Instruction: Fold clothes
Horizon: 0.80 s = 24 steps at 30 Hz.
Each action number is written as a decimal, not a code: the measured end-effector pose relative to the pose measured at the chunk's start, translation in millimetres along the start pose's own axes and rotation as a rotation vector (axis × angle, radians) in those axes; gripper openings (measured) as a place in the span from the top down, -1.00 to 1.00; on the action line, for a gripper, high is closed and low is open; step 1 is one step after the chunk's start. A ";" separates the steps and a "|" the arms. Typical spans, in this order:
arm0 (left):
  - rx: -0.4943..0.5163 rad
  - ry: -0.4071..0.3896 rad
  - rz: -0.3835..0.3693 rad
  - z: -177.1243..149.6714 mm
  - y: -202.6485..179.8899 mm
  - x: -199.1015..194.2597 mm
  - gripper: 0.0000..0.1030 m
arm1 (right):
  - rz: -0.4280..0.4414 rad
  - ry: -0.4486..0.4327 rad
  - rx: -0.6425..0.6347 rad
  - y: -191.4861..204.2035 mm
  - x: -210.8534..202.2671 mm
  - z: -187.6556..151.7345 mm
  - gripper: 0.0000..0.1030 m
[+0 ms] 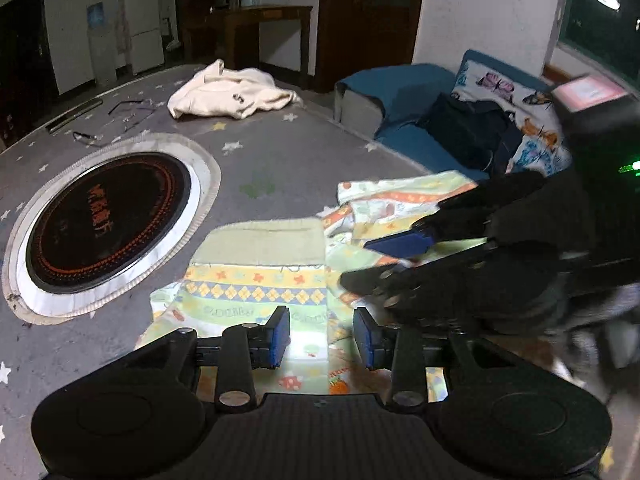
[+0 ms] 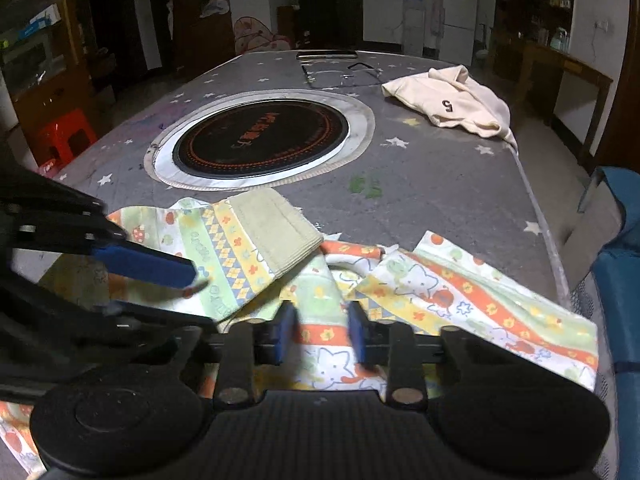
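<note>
Both tongs hover low over the patterned garment (image 2: 460, 292), which lies crumpled on the bench's (image 2: 440, 184) near edge. Left tongs (image 1: 322, 338) gape, pointing toward twelve o'clock; right tongs (image 2: 322, 334) gape too, gripping nothing.

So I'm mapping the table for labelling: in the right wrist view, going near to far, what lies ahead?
right gripper → patterned garment → round cooktop → cream sweatshirt
</note>
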State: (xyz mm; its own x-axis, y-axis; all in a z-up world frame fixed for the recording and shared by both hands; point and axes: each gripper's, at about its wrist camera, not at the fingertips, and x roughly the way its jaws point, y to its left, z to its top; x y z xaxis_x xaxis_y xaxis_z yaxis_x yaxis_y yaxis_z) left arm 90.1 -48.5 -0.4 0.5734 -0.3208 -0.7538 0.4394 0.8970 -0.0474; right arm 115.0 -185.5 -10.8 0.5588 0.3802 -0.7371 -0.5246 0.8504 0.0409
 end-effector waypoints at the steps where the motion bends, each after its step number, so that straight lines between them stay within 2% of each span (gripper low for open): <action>1: 0.001 0.008 0.004 -0.4 0.1 4.9 0.28 | -0.005 -0.002 -0.003 0.2 -1.8 0.2 0.71; 2: 0.002 0.013 0.005 -1.2 0.5 8.4 0.30 | -0.006 -0.007 0.001 -0.7 -4.1 0.4 0.76; 3: 0.003 0.013 0.011 -2.4 1.2 10.5 0.51 | -0.003 -0.014 0.006 -1.7 -7.0 0.5 0.84; 4: 0.009 0.006 0.019 -3.4 2.1 10.4 0.62 | 0.003 -0.022 0.009 -2.6 -10.2 0.5 0.90; 6: 0.001 -0.004 0.026 -5.2 6.1 8.4 0.89 | 0.014 -0.035 0.014 -2.7 -16.2 0.2 0.91; 9: -0.040 -0.026 0.037 -8.9 15.6 -2.4 0.96 | 0.008 -0.065 0.011 0.7 -29.8 -0.5 0.92; 18: -0.149 -0.126 0.143 -23.0 52.7 -61.2 0.98 | -0.040 -0.139 0.001 5.7 -72.3 -6.2 0.92; 24: -0.245 -0.152 0.213 -54.7 89.7 -100.1 0.98 | -0.101 -0.176 0.008 0.2 -113.5 -24.7 0.93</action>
State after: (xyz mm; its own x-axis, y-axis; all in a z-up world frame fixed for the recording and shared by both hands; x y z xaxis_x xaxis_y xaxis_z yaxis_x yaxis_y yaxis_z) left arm 34.4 80.7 35.0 0.7386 -0.1442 -0.6586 0.1309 0.9889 -0.0696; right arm 35.6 -237.5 56.2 0.7126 0.3498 -0.6082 -0.4552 0.8901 -0.0213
